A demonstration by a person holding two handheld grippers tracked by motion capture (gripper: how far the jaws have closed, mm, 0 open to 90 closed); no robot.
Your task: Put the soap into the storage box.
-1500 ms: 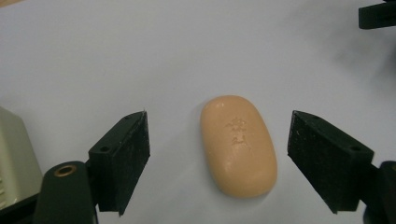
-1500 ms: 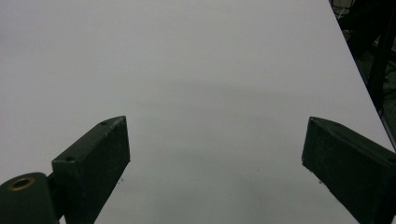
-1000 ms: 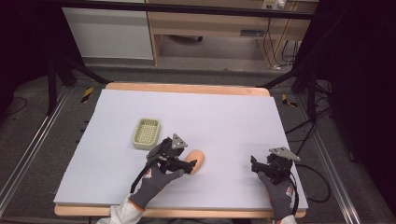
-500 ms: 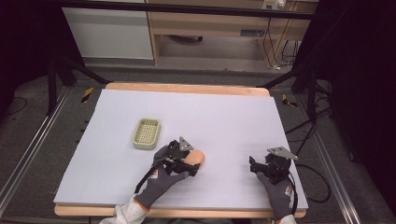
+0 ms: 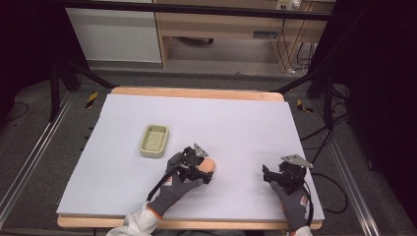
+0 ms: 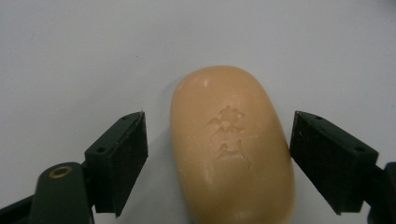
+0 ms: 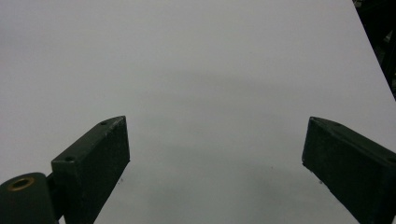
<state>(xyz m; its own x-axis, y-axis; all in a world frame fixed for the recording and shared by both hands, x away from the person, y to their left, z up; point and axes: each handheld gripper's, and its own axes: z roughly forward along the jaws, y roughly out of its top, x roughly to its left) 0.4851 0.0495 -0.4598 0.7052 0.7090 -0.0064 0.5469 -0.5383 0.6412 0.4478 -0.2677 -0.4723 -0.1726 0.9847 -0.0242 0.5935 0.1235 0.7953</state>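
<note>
The bar of soap [image 6: 232, 147] lies flat on the white table [image 5: 236, 123], squarely between the jaws of the left gripper [image 6: 217, 163]. The jaws stand spread, the right-hand one touching or just shy of the bar (too close to tell), the other slightly clear. The right gripper [image 7: 215, 158] rests wide open over bare table, holding nothing. A pale green soap dish [image 5: 154, 140] sits near the soap.

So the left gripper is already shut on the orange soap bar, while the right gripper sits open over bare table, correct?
Not quite. The left gripper is open: the left gripper view shows its jaws either side of the soap bar, with a gap at the left one, not clamped. The right gripper is indeed open over the bare table.
</note>
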